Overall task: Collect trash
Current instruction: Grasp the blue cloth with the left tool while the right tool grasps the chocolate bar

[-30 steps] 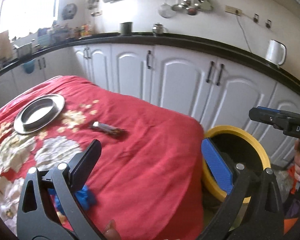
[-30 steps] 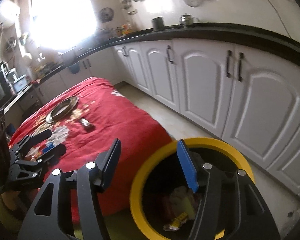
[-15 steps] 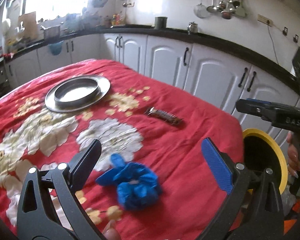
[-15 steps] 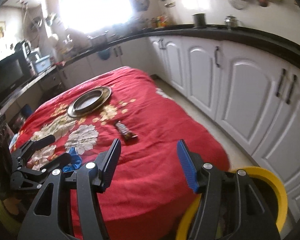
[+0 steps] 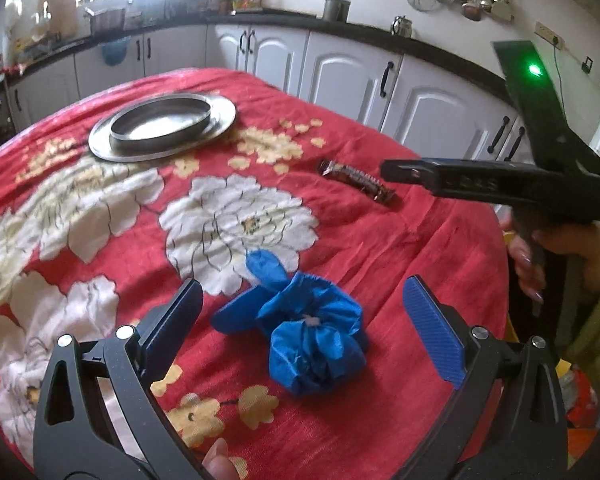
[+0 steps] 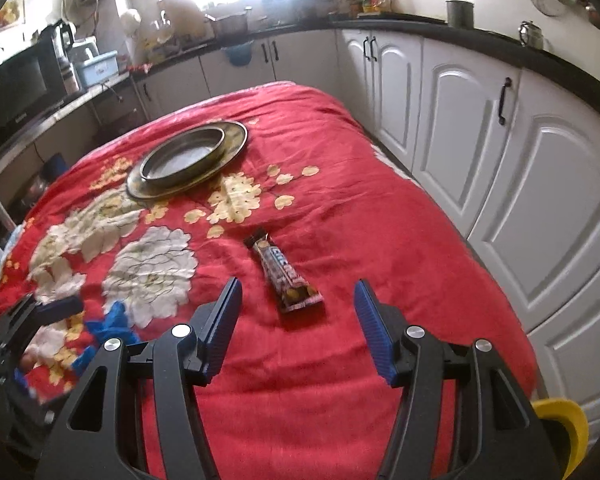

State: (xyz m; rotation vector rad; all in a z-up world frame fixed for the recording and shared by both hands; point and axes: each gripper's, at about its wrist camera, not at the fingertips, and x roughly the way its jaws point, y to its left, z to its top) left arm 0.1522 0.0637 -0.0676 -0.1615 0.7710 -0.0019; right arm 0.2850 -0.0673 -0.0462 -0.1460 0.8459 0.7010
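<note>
The left hand-held gripper (image 5: 302,316) is hovering low over the red floral tabletop (image 5: 400,240), its jaws spread wide and gripping nothing. A crumpled blue wad (image 5: 308,332) is lying in the lower centre of the left wrist view, right between the two fingers. The right hand-held gripper (image 6: 298,320) is likewise hanging released, jaws wide apart, with a brown snack wrapper (image 6: 285,272) lying flat just ahead of its fingertips, in the centre of the right wrist view. A metal plate (image 6: 188,158) carrying a shallow round tin is sitting in the upper left of both views. A yellow bin rim (image 6: 562,432) is peeking in at the lower right corner of the right wrist view.
</note>
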